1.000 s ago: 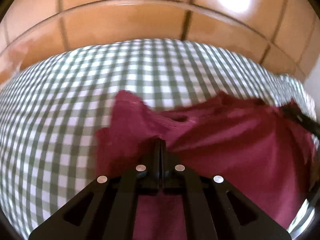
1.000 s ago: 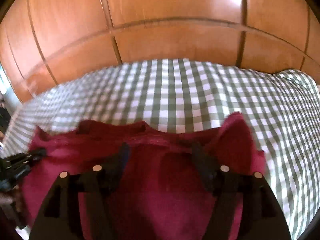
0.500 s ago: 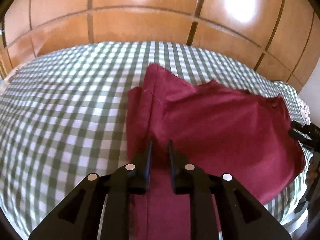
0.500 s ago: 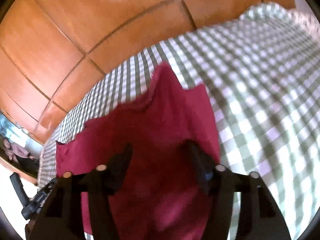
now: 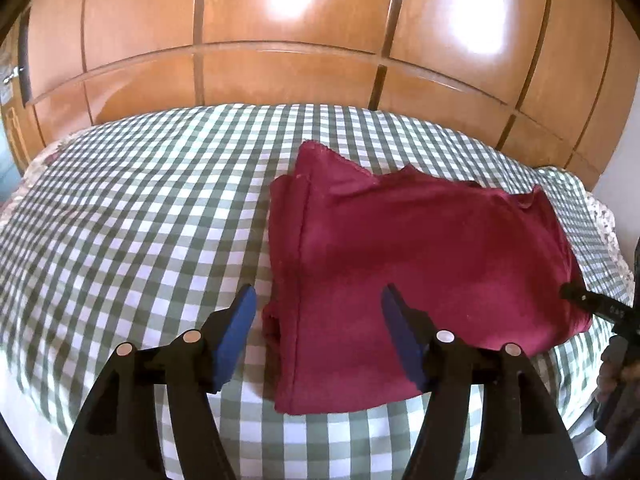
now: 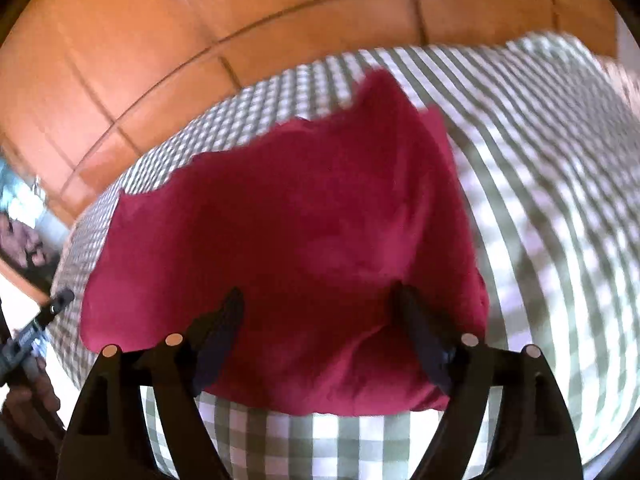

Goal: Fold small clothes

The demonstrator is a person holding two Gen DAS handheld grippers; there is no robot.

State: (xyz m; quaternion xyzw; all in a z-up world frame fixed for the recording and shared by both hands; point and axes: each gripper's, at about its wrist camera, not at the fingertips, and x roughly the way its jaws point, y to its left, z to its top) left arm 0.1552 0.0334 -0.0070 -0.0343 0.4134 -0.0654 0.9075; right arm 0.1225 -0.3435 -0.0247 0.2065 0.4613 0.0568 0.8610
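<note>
No legible text, label, brand, number or sign appears in either view. The right gripper (image 5: 596, 306), at 3 o'clock in the left wrist view, bears small pale marks on its black body; they are too small to read.

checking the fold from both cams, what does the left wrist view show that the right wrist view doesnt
Only the left wrist view shows the layered seam edge down the red garment's left side, sharply, and the left tool, its jaws opening, pads clear of the cloth.

Only the right wrist view shows the right tool, its jaws opening over the garment, in a blurred picture.

Both show the folded garment lying on the green checked cloth before wooden panels.
</note>
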